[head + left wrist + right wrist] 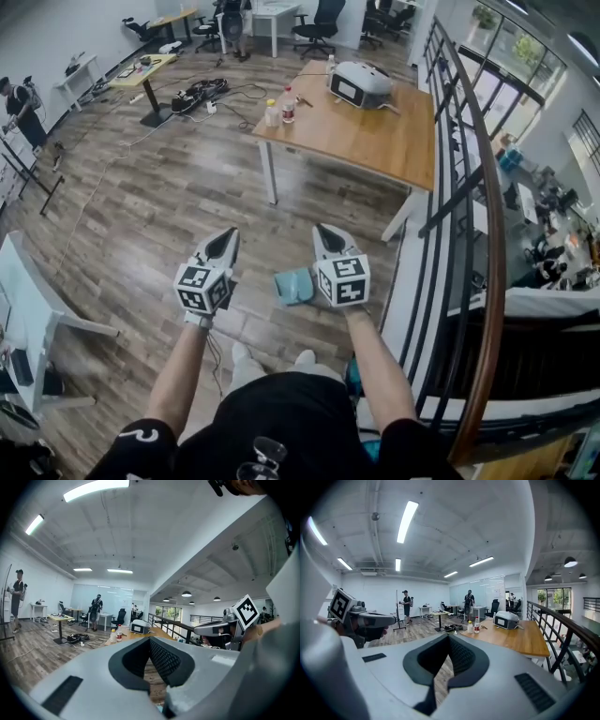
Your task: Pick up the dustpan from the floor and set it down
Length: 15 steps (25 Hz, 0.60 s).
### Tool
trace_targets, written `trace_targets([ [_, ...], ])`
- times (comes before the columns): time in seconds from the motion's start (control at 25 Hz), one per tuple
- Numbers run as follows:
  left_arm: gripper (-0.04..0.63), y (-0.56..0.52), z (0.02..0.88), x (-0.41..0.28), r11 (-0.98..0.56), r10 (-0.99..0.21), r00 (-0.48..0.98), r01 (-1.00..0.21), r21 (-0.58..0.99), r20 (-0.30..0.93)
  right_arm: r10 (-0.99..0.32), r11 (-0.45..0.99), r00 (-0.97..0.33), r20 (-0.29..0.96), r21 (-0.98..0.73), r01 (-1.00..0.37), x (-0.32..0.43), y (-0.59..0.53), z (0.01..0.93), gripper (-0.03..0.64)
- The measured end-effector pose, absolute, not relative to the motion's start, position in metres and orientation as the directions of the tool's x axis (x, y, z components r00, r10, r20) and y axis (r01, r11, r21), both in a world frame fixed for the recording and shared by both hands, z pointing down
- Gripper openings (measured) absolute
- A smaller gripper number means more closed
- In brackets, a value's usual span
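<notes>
Head view, centre of frame: the left gripper (pixel 228 237) and right gripper (pixel 323 232) are held side by side above the wooden floor (pixel 169 206), each with its jaws pressed together on nothing. The teal dustpan (pixel 293 286) lies on the floor between them, just left of the right gripper's marker cube (pixel 343 279).

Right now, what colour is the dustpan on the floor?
Teal, a light blue-green. The dustpan shows best in the head view.
</notes>
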<state>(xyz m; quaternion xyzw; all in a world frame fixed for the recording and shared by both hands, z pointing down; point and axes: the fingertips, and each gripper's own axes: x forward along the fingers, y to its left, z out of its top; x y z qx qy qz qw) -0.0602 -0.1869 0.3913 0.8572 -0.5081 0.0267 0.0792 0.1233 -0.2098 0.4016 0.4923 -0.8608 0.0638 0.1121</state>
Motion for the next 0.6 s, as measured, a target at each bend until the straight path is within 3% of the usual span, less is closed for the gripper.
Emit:
trace_targets([
  [0.6, -0.003, -0.220, 0.395, -0.105, -0.535, -0.824, 0.547, -0.837, 0.117, 0.145, -0.857, 0.452, -0.439, 0.268, -0.014, -0.892, 0.073, -0.229, 0.403, -0.009],
])
